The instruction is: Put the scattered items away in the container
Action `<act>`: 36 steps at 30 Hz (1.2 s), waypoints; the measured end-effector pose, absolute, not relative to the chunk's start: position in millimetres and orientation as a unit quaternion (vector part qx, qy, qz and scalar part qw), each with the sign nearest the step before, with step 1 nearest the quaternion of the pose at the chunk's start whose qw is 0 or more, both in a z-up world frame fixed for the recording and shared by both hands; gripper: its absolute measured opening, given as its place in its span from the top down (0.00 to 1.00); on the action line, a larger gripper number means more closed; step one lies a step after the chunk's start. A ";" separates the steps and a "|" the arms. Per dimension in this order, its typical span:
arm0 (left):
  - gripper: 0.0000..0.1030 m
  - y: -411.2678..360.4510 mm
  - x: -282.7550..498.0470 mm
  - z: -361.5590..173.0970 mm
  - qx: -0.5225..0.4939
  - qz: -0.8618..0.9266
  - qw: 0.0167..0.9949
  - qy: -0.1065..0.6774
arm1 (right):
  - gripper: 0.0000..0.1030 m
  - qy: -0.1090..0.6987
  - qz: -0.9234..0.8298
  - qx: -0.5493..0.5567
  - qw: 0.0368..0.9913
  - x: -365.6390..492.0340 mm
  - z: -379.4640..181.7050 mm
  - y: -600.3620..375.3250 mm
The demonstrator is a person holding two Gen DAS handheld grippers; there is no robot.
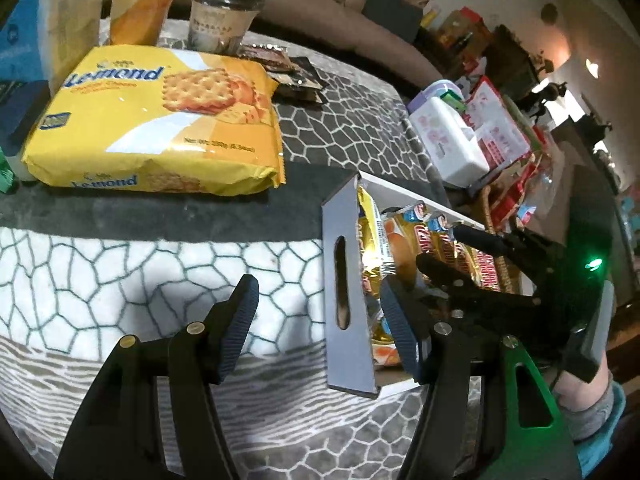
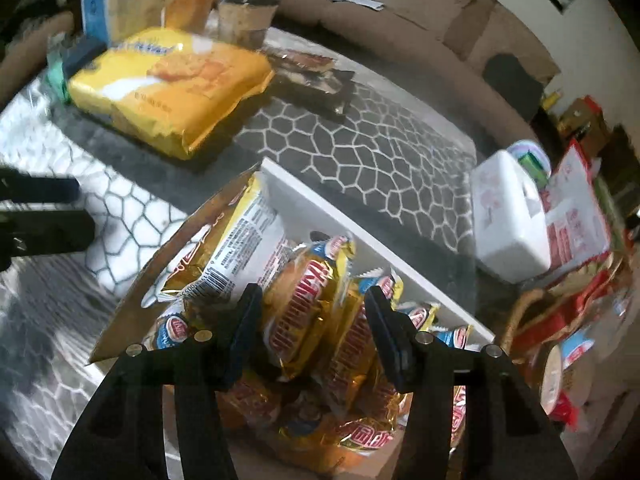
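A white box [image 1: 348, 280] on the patterned tablecloth holds several gold snack packets [image 1: 440, 248]. My left gripper [image 1: 316, 312] is open and empty; its fingers straddle the box's near end wall. My right gripper [image 2: 310, 328] is open and empty, hovering over the packets [image 2: 304, 312] inside the box [image 2: 360, 224]. The right gripper also shows in the left wrist view [image 1: 444, 248], above the box. A big yellow Lemond cracker bag [image 1: 160, 120] lies on the table beyond the box, also in the right wrist view [image 2: 168, 88]. Dark small packets [image 2: 316, 76] lie behind it.
An orange tub [image 1: 140, 8], a lidded coffee cup [image 1: 224, 12] and a blue-white pack [image 1: 44, 24] stand at the table's far side. A white tissue box [image 2: 508, 216] and a basket of red packets [image 2: 560, 320] sit to the right. A sofa lies behind.
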State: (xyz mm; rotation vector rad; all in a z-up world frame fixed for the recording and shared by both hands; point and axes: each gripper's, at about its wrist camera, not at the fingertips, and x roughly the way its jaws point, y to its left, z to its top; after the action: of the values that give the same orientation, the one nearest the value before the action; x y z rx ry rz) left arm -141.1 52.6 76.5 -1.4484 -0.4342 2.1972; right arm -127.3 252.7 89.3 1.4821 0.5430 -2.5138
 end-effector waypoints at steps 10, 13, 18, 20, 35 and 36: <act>0.16 75.0 -119.6 77.8 -0.517 0.814 0.239 -0.115 | 0.28 -0.082 -0.885 0.439 0.129 -91.3 132.7 334.4; 0.16 79.5 -112.1 73.3 -0.525 0.808 0.243 -0.110 | 0.21 -0.118 -0.883 0.440 0.112 -73.7 129.7 365.7; 0.15 80.6 -112.4 69.1 -0.535 0.801 0.238 -0.125 | 0.21 -0.181 -0.876 0.438 0.093 -53.4 126.9 419.3; 0.15 85.2 -113.3 67.9 -0.534 0.802 0.239 -0.122 | 0.21 -0.204 -0.873 0.433 0.095 -54.0 125.3 431.7; 0.15 107.4 -121.1 56.3 -0.547 0.796 0.239 -0.102 | 0.58 -0.178 -0.860 0.476 0.043 -100.8 59.1 418.4; 0.15 107.2 -121.6 54.6 -0.548 0.795 0.239 -0.101 | 0.54 -0.179 -0.860 0.477 0.044 -101.0 59.1 417.7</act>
State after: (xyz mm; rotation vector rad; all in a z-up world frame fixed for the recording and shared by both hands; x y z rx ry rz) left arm -121.6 107.2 54.6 -1.5007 -0.2779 2.1777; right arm -101.0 417.7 59.1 1.4569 -0.5473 -2.6276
